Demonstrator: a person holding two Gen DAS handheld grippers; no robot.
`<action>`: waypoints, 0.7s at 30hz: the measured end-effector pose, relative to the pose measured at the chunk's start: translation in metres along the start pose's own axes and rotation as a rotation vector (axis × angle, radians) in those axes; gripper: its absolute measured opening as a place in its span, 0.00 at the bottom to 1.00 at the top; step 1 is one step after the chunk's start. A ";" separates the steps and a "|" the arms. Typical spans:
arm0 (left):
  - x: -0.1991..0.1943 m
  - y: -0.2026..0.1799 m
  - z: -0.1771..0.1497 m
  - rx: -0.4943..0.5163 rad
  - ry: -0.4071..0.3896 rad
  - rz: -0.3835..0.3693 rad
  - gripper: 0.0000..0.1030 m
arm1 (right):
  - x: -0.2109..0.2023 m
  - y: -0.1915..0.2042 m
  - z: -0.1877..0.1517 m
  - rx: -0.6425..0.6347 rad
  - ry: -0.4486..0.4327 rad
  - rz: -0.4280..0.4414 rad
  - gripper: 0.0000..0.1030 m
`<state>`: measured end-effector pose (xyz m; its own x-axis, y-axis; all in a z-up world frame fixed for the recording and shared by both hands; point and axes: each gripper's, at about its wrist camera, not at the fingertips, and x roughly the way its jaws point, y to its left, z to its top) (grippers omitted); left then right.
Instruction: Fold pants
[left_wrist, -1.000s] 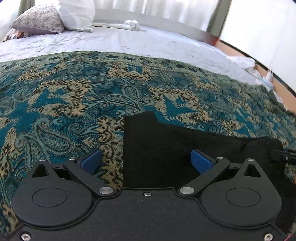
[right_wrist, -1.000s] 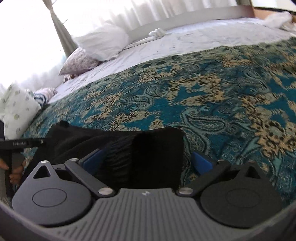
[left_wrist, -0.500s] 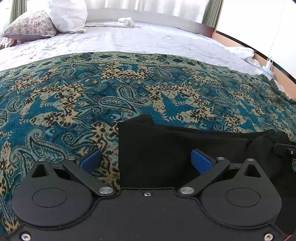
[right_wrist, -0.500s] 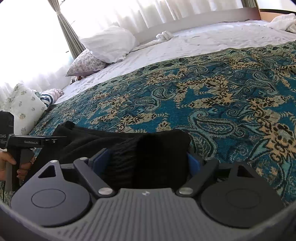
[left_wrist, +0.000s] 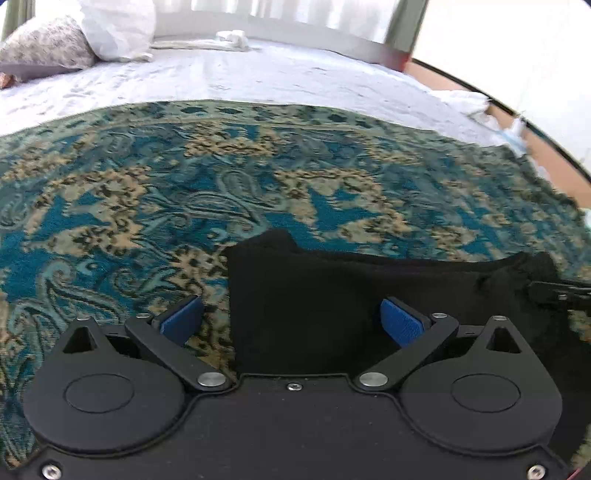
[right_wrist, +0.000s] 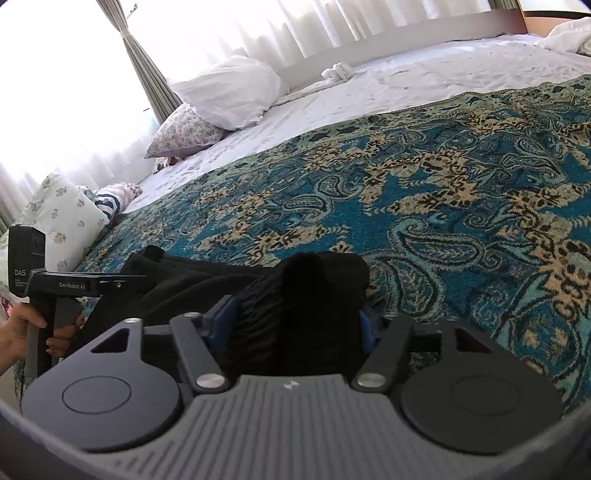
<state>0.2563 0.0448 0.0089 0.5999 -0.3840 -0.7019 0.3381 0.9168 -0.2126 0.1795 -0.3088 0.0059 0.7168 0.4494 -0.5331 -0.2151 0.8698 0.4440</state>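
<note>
Black pants (right_wrist: 295, 295) bunched tight between clenched right fingers (right_wrist: 221, 318); left fingers (left_wrist: 400, 325) spread wide astride its edge.

Pouring in as daylight through the curtains (right_wrist: 280, 26), blowing out the window (right_wrist: 55, 92) to pure white. Glaring off the white sheet (left_wrist: 258, 81). Swallowing all detail in the black pants (left_wrist: 314, 295) and (right_wrist: 314, 295). Smearing slightly with motion blur in the left view. Bending the bed (right_wrist: 461, 177) at the fisheye edges.
</note>
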 end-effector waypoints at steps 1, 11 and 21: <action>-0.002 0.001 0.000 -0.002 0.005 -0.052 0.99 | 0.000 0.001 0.000 0.002 0.001 0.010 0.56; -0.014 0.007 -0.001 -0.078 -0.045 -0.031 0.22 | 0.001 0.014 -0.002 -0.004 -0.029 0.013 0.35; -0.015 0.006 0.018 -0.097 -0.174 0.109 0.12 | 0.026 0.033 0.036 -0.080 -0.087 -0.030 0.33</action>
<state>0.2625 0.0543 0.0300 0.7481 -0.2879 -0.5978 0.1983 0.9568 -0.2127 0.2146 -0.2756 0.0324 0.7774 0.4071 -0.4794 -0.2430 0.8975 0.3681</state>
